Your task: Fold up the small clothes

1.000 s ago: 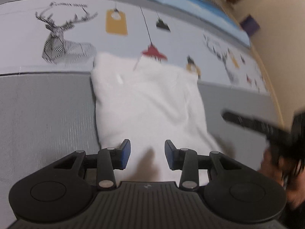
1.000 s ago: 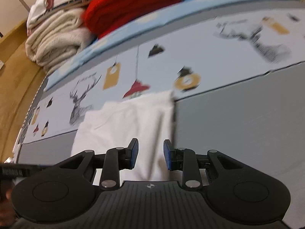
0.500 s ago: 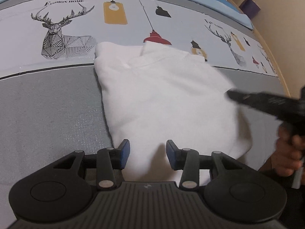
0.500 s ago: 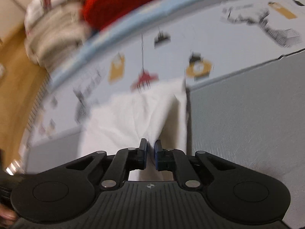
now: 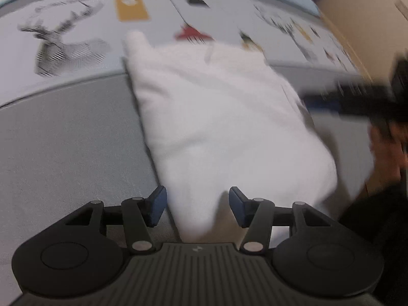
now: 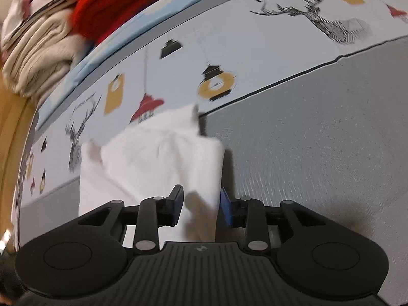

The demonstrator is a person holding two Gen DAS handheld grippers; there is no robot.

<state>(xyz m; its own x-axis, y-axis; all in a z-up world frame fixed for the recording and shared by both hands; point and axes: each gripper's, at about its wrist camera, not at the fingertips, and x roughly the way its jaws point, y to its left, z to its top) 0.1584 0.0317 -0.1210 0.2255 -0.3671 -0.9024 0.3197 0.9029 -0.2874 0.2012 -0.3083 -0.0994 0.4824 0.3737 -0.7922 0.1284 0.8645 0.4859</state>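
A small white garment (image 5: 224,127) lies folded on the grey and printed bed cover (image 5: 63,132). My left gripper (image 5: 197,206) is open, with the garment's near edge between its blue pads, not pinched. In the right wrist view the garment (image 6: 158,163) is bunched and partly folded over. My right gripper (image 6: 201,205) is open, with a fold of the white cloth lying between its pads. The right gripper also shows as a blurred black bar in the left wrist view (image 5: 352,99), at the garment's right edge.
A stack of folded clothes, cream (image 6: 38,53) and red (image 6: 122,2), sits at the far left of the bed. The cover has deer (image 6: 331,23) and lamp prints. A wooden bed edge (image 6: 10,132) runs along the left.
My right gripper was open, shut on the cloth half a second ago, and is open again now. The garment's right part has been folded over. The left gripper stayed open at the near edge.
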